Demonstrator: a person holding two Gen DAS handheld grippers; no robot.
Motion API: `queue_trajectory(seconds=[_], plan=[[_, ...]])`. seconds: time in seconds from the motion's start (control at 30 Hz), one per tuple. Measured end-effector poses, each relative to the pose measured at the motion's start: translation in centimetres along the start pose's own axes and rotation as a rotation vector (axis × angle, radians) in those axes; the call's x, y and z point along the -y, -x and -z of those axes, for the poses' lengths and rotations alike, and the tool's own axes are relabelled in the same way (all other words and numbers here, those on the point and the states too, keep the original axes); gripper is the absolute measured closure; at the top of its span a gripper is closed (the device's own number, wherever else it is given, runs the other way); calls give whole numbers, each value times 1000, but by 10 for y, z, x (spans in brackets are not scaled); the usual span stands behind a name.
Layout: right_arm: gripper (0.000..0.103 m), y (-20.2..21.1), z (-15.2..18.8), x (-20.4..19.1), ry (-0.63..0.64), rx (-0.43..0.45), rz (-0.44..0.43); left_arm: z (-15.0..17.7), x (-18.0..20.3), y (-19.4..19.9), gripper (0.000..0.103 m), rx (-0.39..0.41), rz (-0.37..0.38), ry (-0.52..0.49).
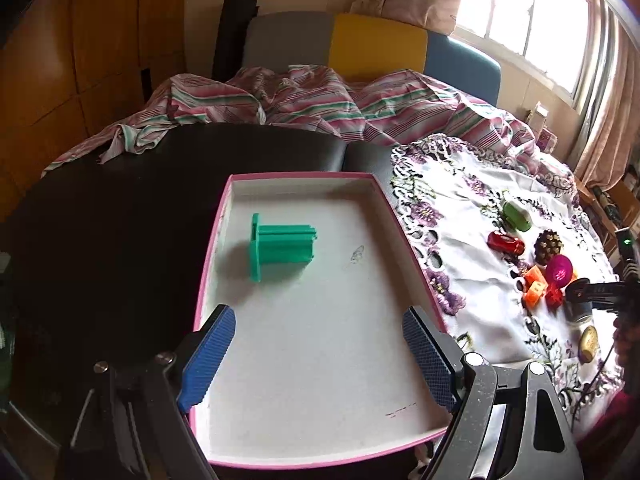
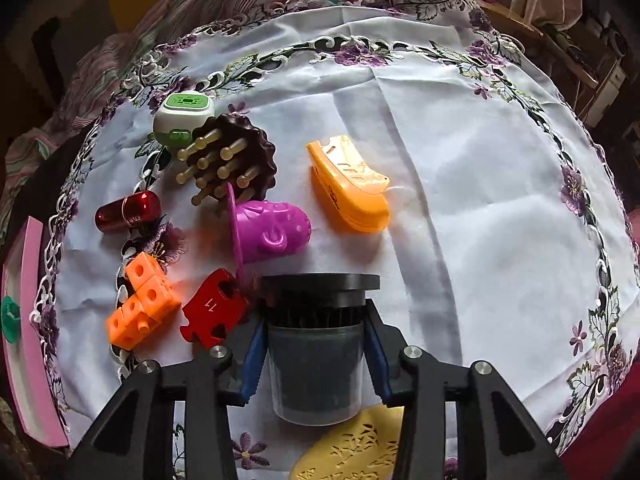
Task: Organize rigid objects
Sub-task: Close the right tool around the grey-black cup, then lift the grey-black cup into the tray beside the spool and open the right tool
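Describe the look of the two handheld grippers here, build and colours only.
Both the left gripper and the right gripper have black angular linkage frames with round silver bolt heads, carrying blue pads with a fine ribbed, textured face. No cables, markings or sleeves are visible.

Left wrist view looks obliquely over the pink tray [image 1: 412, 240]; right looks steeply, close, onto the shared embroidered cloth [image 2: 480, 184].

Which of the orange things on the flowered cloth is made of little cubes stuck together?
The orange block cluster beside the red puzzle piece; the other orange piece is one smooth curved shell.
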State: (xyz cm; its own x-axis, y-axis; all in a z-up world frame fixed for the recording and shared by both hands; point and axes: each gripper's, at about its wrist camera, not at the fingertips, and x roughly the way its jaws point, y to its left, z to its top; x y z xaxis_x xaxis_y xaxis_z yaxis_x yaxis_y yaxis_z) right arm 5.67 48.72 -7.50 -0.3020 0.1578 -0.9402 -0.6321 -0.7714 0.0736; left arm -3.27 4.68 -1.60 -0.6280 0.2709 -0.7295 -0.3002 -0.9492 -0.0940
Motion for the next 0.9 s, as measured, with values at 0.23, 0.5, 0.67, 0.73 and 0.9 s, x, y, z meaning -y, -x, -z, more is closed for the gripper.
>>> queue_trajectory(seconds=[0.23, 0.5, 0.67, 0.73, 0.9], plan=[[60, 27, -5, 10, -49, 144, -5, 10, -11, 3, 17, -9, -30, 12], [60, 53, -2, -27, 54, 241, -94, 15, -27, 7, 17, -17, -49, 34], [60, 75, 7, -76, 159, 267, -168, 17, -37, 9, 17, -17, -55, 58], [60, 81, 9, -101, 209, 269, -203, 18, -41, 9, 17, -17, -59, 68], [60, 86, 18, -168, 320, 241, -320, 20, -50, 6, 17, -35, -64, 93]])
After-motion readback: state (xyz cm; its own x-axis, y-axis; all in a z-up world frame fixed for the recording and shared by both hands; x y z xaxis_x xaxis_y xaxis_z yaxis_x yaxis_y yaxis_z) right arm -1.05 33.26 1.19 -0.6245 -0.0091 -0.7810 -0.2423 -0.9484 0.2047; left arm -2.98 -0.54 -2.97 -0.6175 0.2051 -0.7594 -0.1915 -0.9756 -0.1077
